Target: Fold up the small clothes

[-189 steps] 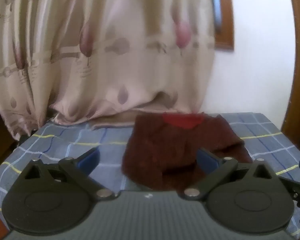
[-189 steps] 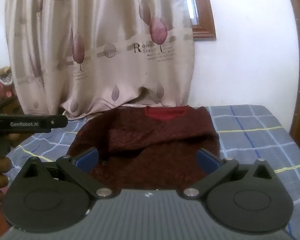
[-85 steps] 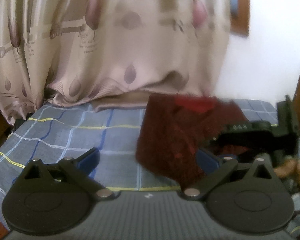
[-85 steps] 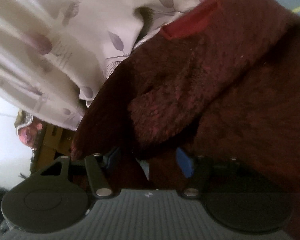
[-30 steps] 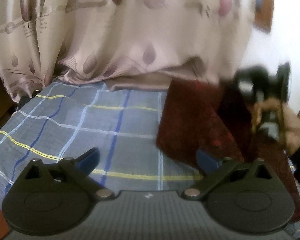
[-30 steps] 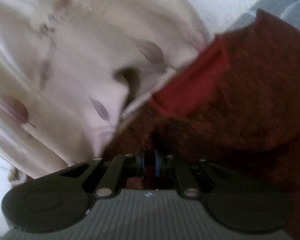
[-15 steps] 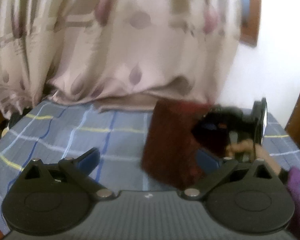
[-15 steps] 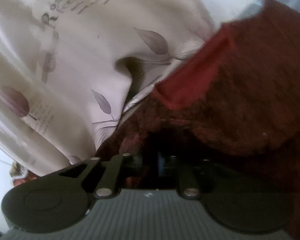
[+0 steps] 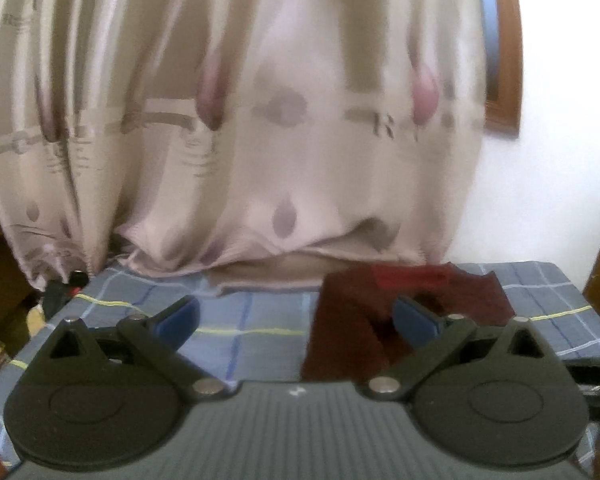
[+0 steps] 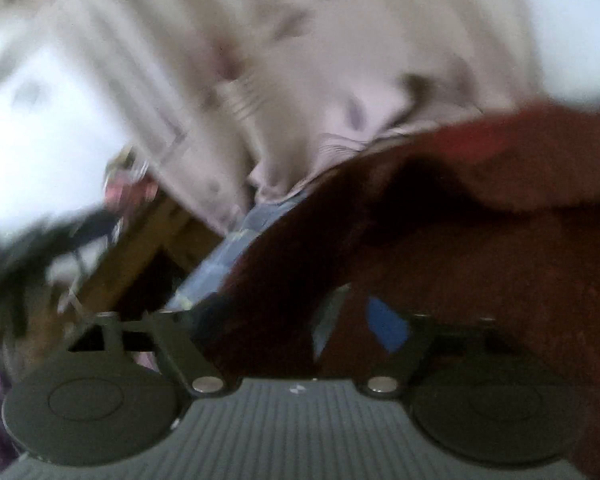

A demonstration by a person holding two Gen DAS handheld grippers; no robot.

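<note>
Your frames were softly daylit through the curtain; both blurred, the right wrist view heavily streaked, edges bowed, corners at twelve o'clock vignetted.

Patterned beige curtain hanging behind, blue plaid cloth — yellow-lined, wooden window frame, white wall

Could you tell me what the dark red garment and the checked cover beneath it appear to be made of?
The garment looks like a thick, fuzzy knit or fleece, matte, with a brighter red neckband; blur hides the weave. The checked cover looks like thin, flat woven cloth, blue-grey with yellow and blue lines.
</note>
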